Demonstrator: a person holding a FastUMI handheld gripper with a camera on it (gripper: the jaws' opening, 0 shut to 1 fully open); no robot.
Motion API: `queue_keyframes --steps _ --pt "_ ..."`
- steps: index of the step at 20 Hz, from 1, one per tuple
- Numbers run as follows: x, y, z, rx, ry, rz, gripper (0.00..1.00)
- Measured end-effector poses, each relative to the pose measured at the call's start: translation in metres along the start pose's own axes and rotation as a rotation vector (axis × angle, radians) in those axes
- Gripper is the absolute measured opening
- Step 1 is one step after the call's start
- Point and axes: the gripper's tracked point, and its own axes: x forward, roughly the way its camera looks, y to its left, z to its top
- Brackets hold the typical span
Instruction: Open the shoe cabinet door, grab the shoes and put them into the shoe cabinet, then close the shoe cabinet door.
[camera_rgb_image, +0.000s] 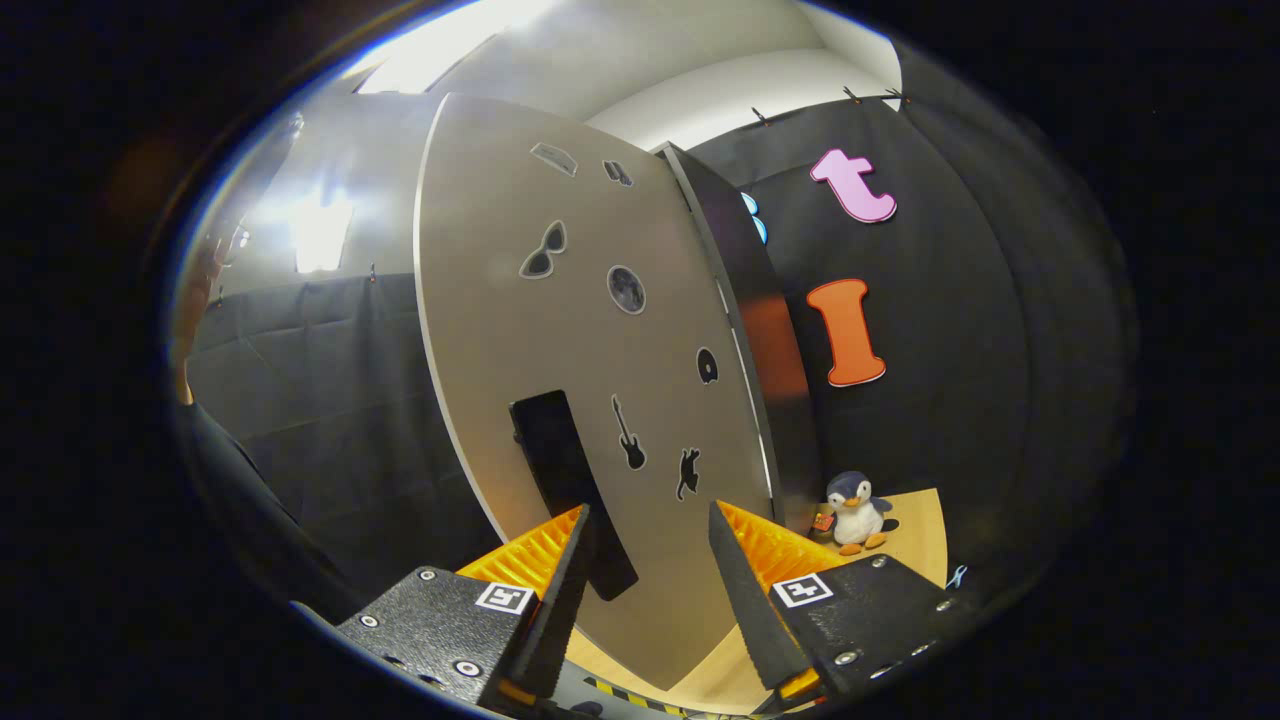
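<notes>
Open, empty gripper (648, 520) faces the door (560, 330), handle (570, 490) at eleven o'clock; likely closing it, push next.

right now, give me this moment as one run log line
tool: open, empty | cabinet door: just ahead, dark handle by left finger, ungripped | plush penguin: on floor beyond

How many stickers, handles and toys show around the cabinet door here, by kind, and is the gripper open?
Stickers on the cabinet door: 7 (sunglasses, guitar among them)
Black handle: 1
Toy penguin: 1
Total: 9
The gripper is open, with the handle just beyond its left finger.
</notes>
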Motion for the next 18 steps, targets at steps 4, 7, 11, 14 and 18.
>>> queue_keyframes --steps 4,7,11,14,18 --pt "0.006 0.009 0.001 -0.036 -0.011 -0.006 0.71" --pt "0.024 0.022 0.001 -0.060 0.016 0.039 0.69" --pt "0.054 0.054 -0.009 -0.056 0.053 0.124 0.69" --pt "0.075 0.079 -0.018 -0.051 0.081 0.183 0.69" --pt "0.106 0.099 -0.026 -0.028 0.103 0.235 0.69"
